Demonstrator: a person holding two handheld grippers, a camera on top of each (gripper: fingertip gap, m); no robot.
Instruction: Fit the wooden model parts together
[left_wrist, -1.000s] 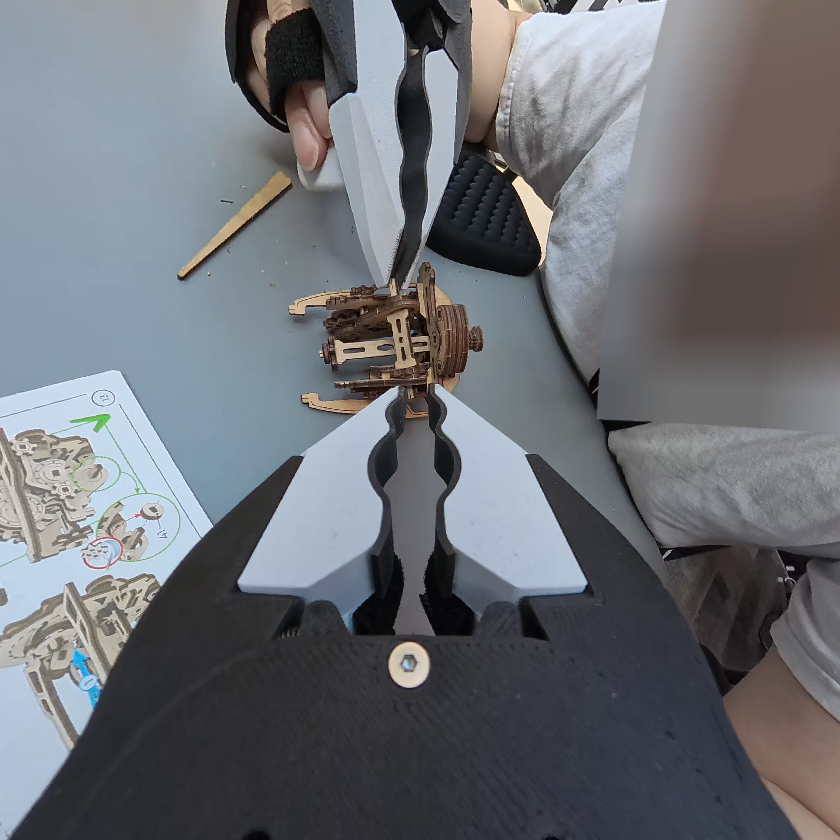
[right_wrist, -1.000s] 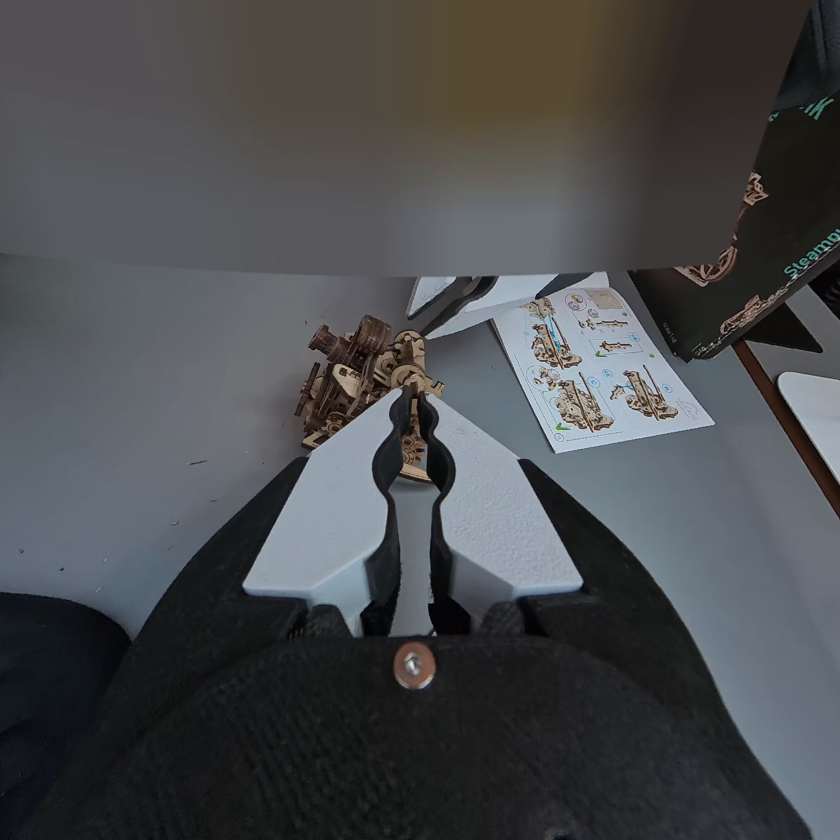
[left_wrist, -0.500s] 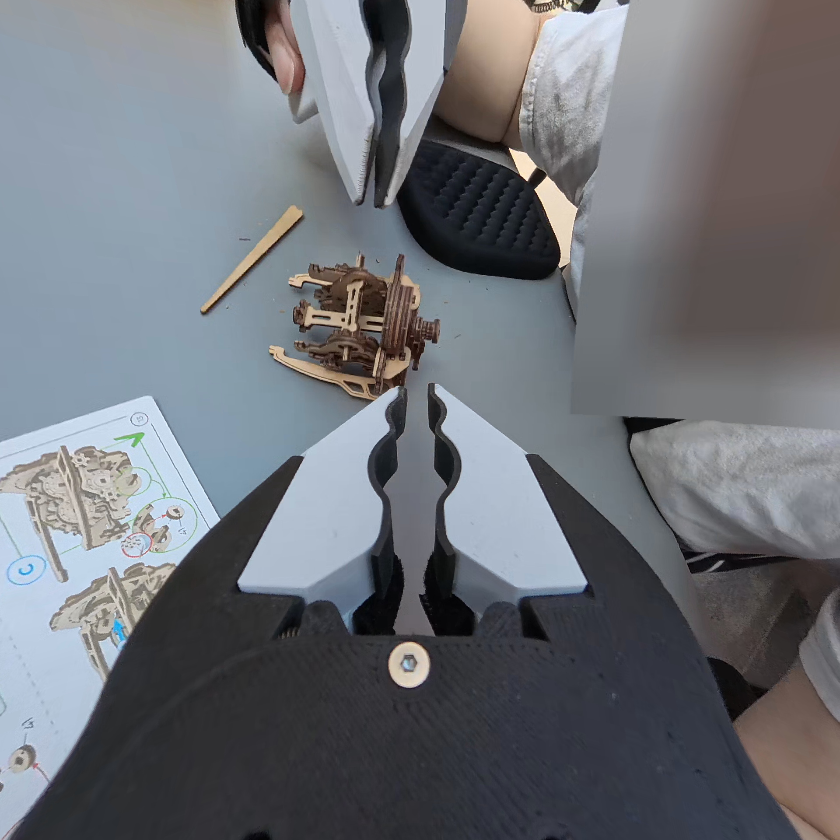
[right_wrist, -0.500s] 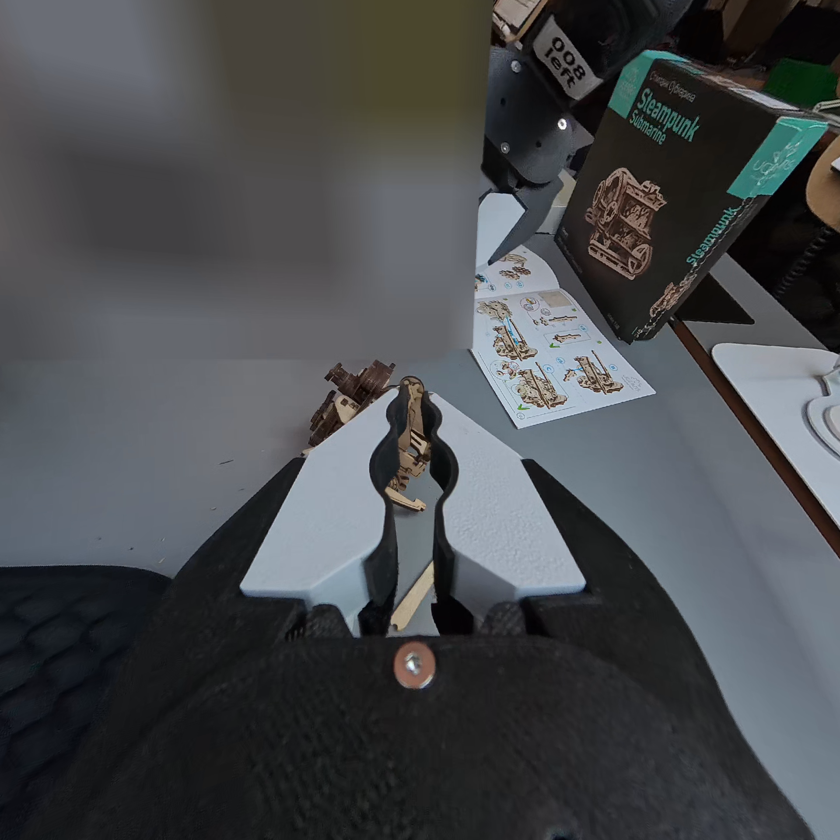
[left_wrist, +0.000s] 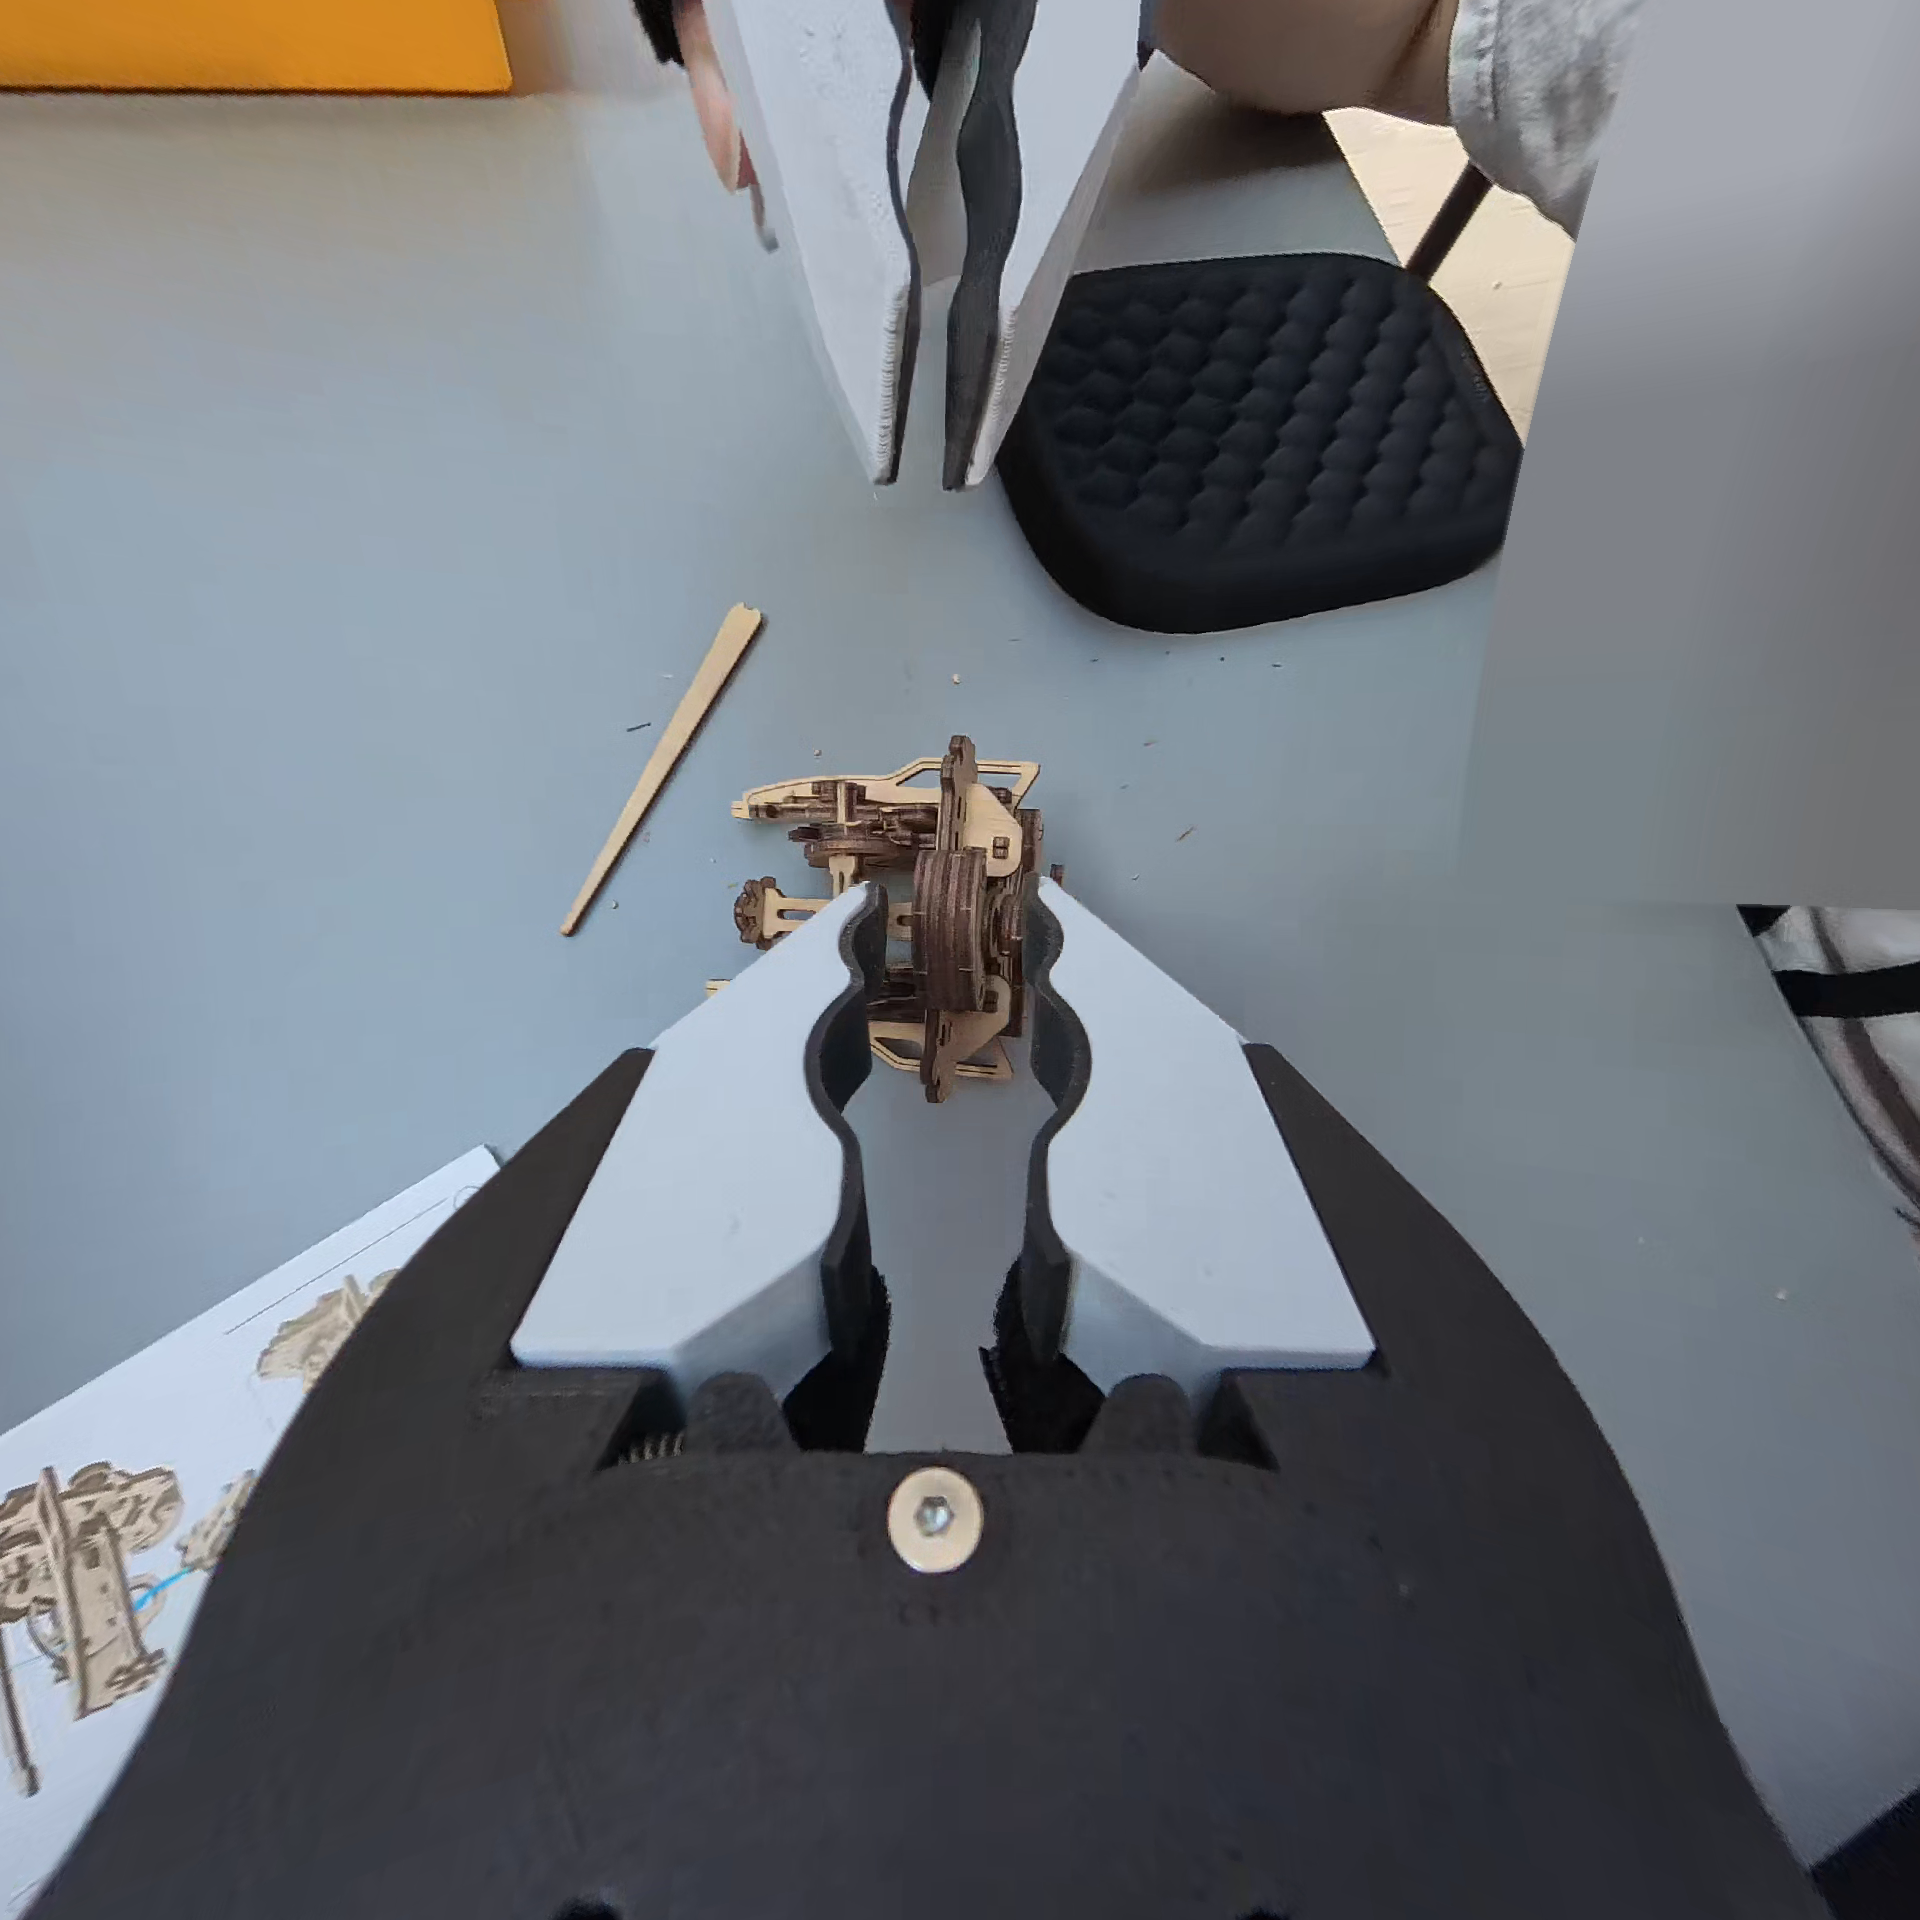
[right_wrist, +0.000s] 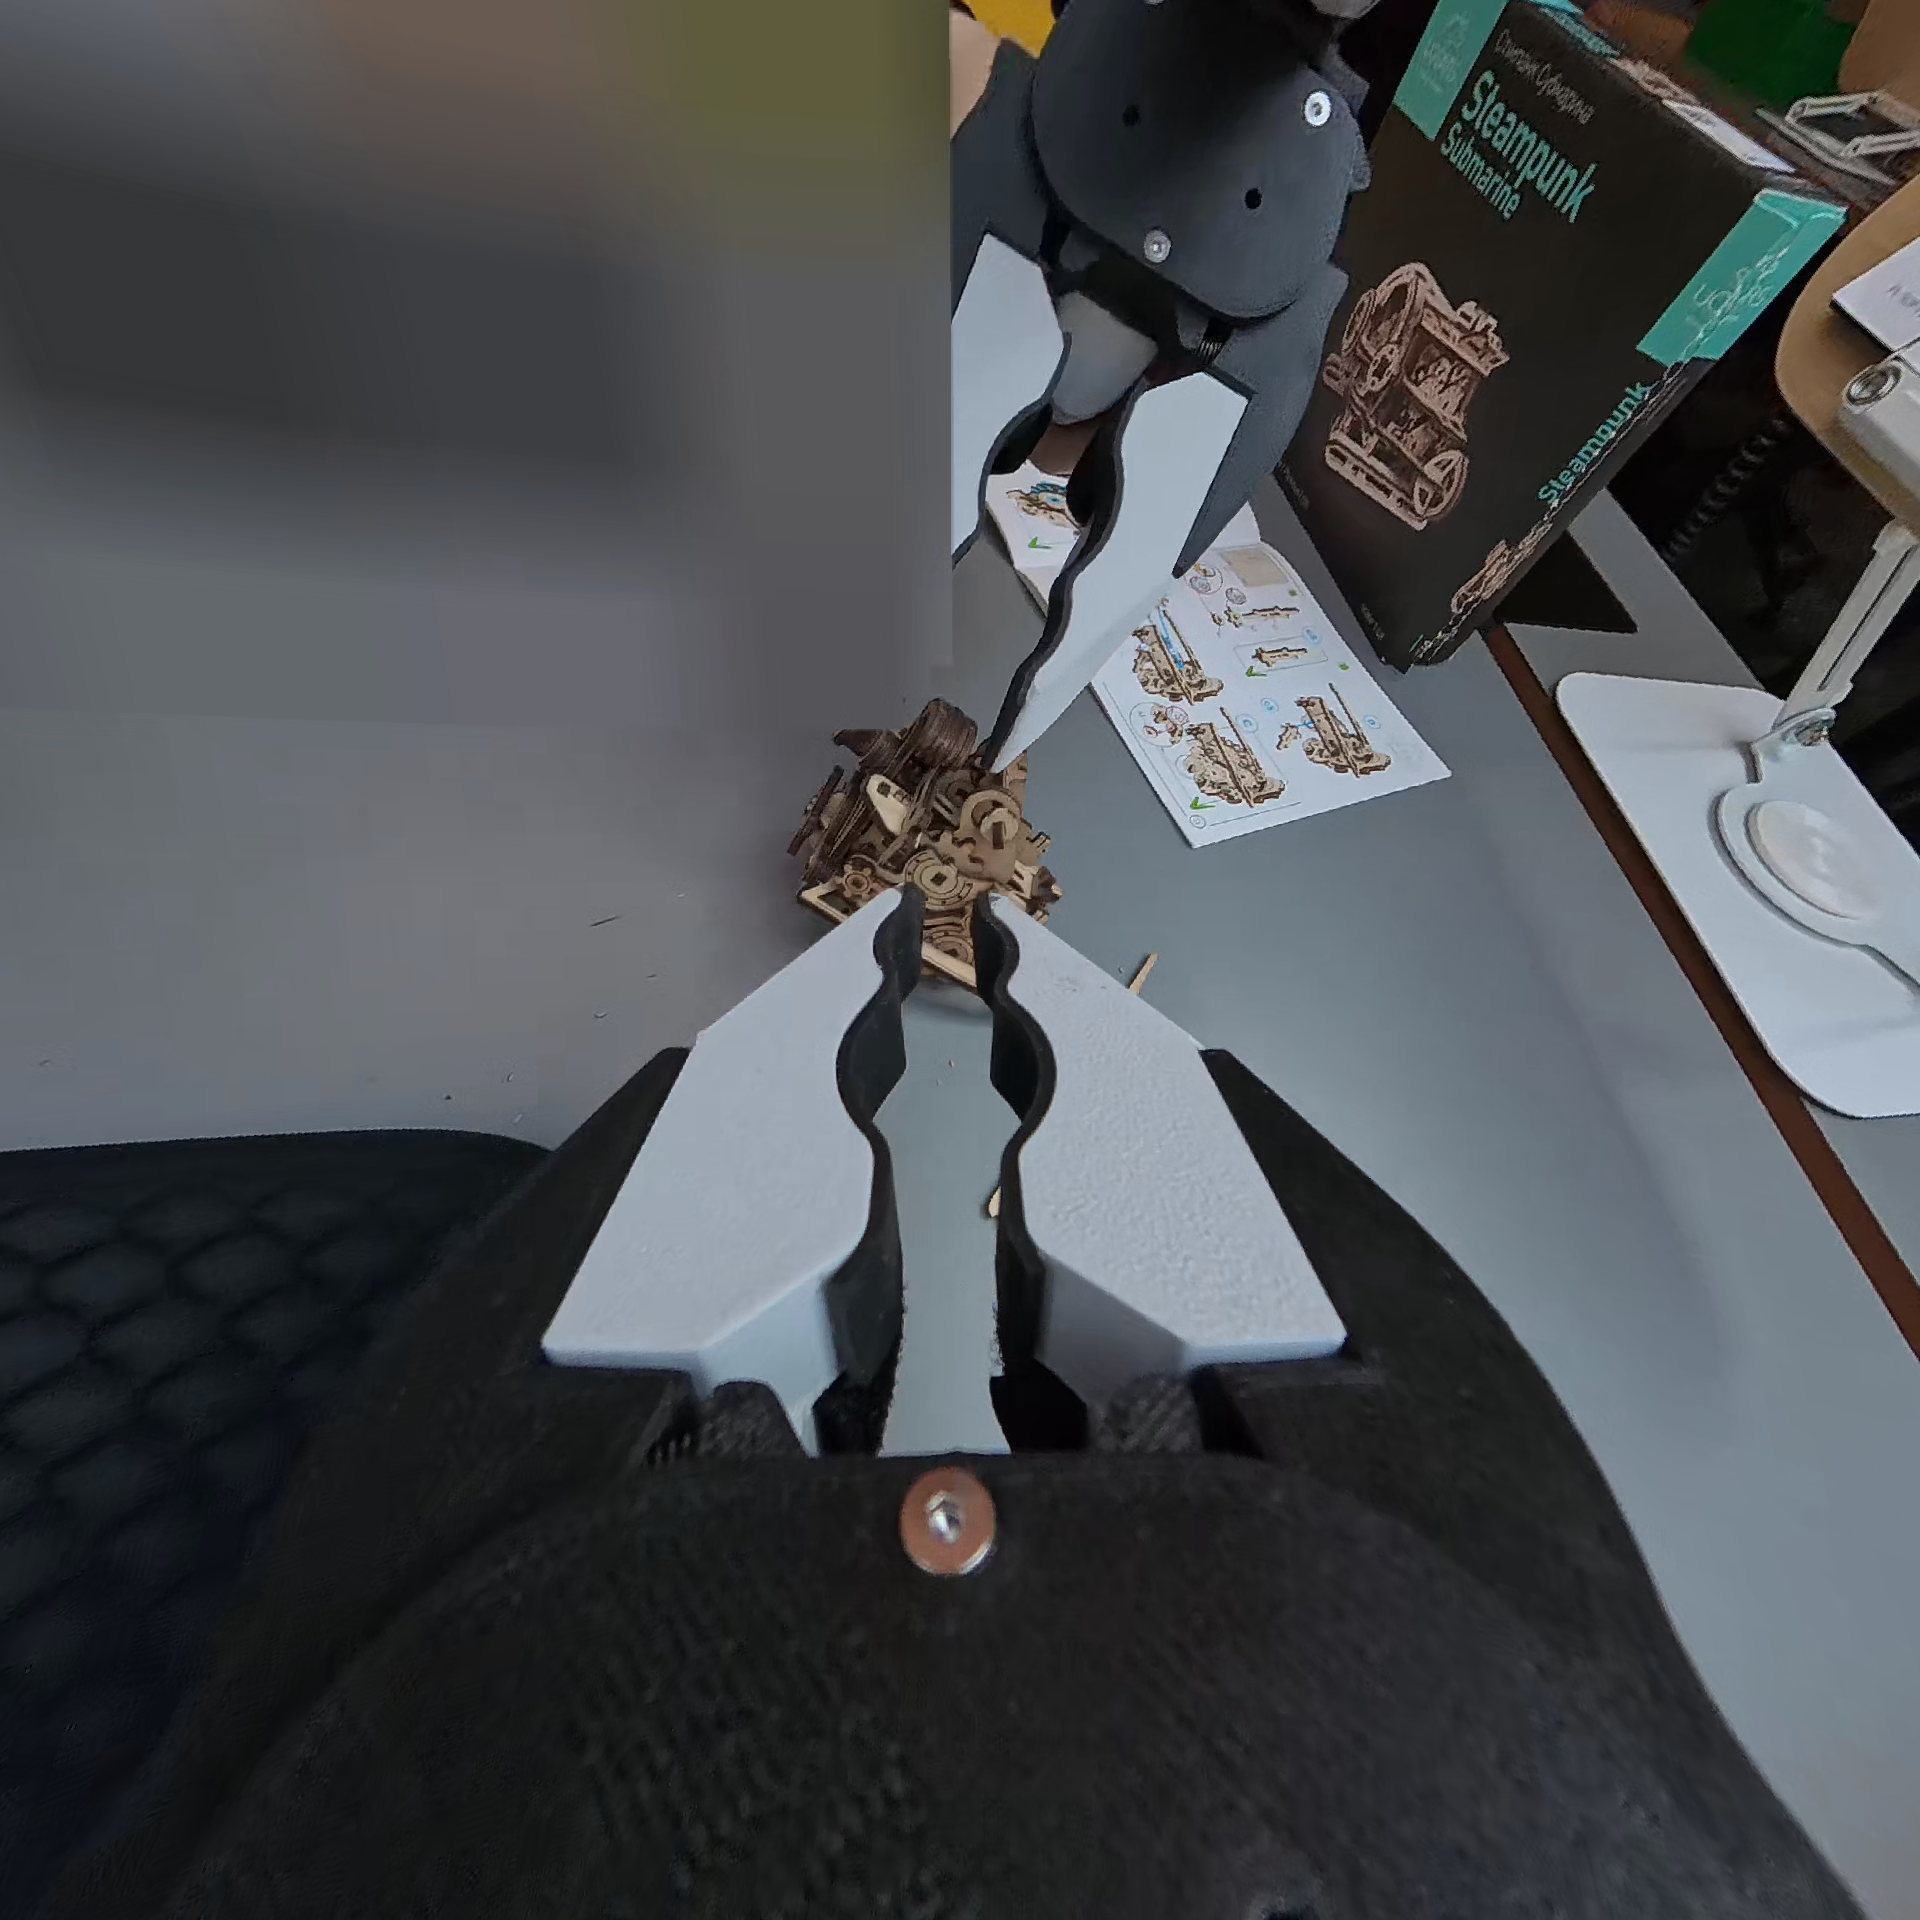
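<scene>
The half-built wooden model lies on the grey table. My left gripper is open, with one jaw on each side of the model's dark round part. In the right wrist view the left gripper's fingertip rests at the top of the model. My right gripper is shut and empty, just short of the model. In the left wrist view my right gripper hangs above the table beyond the model. A thin wooden stick lies left of the model.
An instruction sheet lies at the near left; it also shows in the right wrist view. A black padded mat lies past the model. The dark model box and a white stand base are at the right. A person's sleeve is close by. Left tips to right tips: about 7 cm. It is some 9 cm from my left tips to the thin wooden stick.
My left gripper has opened and moved forward around the model. My right gripper has let go of the model and drawn back above the table. The model has turned.
</scene>
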